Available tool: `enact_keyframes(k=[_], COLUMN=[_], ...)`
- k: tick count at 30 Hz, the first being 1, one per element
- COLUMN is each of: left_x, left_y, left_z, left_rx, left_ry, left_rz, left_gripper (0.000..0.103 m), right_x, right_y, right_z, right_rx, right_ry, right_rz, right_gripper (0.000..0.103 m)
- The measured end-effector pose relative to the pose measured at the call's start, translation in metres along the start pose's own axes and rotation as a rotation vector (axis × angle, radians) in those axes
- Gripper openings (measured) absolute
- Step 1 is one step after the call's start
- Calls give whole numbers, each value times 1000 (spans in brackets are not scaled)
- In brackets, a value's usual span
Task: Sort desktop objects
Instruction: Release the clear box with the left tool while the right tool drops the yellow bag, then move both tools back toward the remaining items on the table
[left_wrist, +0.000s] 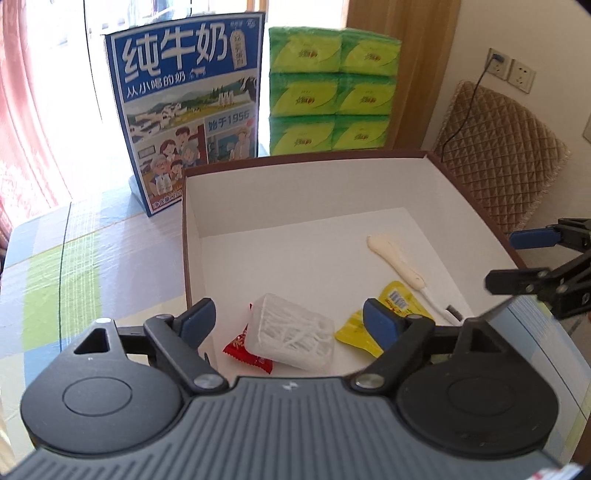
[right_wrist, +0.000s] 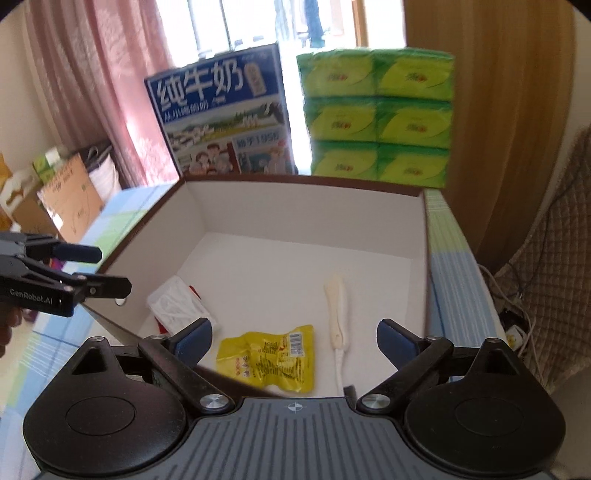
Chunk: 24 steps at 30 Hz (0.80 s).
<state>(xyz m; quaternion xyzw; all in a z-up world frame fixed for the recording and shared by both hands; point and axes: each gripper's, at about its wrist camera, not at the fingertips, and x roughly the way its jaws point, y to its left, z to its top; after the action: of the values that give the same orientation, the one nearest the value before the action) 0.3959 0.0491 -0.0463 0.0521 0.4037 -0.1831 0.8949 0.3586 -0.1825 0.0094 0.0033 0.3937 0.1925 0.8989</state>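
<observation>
Left gripper (left_wrist: 288, 325), right gripper (right_wrist: 295, 341) — black linkages, blue pads, silver screws.

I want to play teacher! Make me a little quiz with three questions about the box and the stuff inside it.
1. True or false: the box holds a yellow packet.
2. Which thing partly covers the red packet? A) the clear case of picks B) the milk carton C) the white brush
3. Fill in: the green tissue packs stand ____ the box.

Key
1. True.
2. A.
3. Behind. Also, the left gripper and right gripper both have their jaws open, holding nothing.
</observation>
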Motion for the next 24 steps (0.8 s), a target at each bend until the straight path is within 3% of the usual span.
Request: enact_keyframes(k=[15, 24], left_x=[-53, -82], left_y=[-27, -32], left_z=[-26, -70], left_rx=[29, -36], left_ry=[-60, -47], left_rz=[-5, -19], left_gripper=[86, 88], right_x=[-63, -87], right_y=[0, 12], right_z=[-42, -85], right_rx=[109, 102], right_ry=[-47, -23], right_rz=[-21, -52], right_gripper=[94, 94])
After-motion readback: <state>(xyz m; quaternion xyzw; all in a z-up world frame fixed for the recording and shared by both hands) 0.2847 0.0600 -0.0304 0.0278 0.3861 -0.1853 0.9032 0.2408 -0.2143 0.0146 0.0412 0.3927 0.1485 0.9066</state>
